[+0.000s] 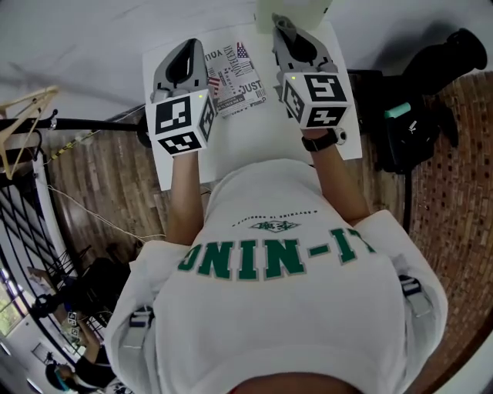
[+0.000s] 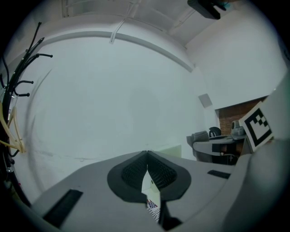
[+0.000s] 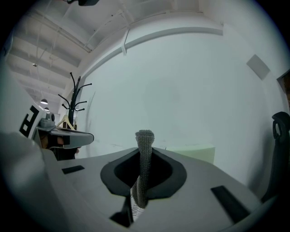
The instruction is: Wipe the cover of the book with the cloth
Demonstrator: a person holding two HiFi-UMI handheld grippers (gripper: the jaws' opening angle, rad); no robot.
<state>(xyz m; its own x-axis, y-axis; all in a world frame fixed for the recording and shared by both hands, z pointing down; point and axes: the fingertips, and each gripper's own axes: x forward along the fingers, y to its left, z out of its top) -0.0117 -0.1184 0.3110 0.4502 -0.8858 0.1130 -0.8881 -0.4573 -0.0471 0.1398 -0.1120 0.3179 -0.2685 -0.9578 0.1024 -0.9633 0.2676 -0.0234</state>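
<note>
The book (image 1: 235,77), its cover printed with black lettering and a small flag, lies flat on the white table (image 1: 231,142). A strip of it shows under the jaws in the left gripper view (image 2: 152,205) and in the right gripper view (image 3: 134,206). My left gripper (image 1: 187,48) hovers over the book's left edge, its jaws shut with nothing between them (image 2: 147,154). My right gripper (image 1: 283,25) is held over the book's right edge. It is shut (image 3: 145,152) on a grey knitted cloth (image 3: 145,138), whose end sticks out past the fingertips.
A pale green box (image 1: 293,9) stands at the table's far edge, just beyond the right gripper. A black bag and gear (image 1: 420,115) sit to the right of the table. A coat rack with hangers (image 1: 31,108) stands at the left. A white wall lies ahead.
</note>
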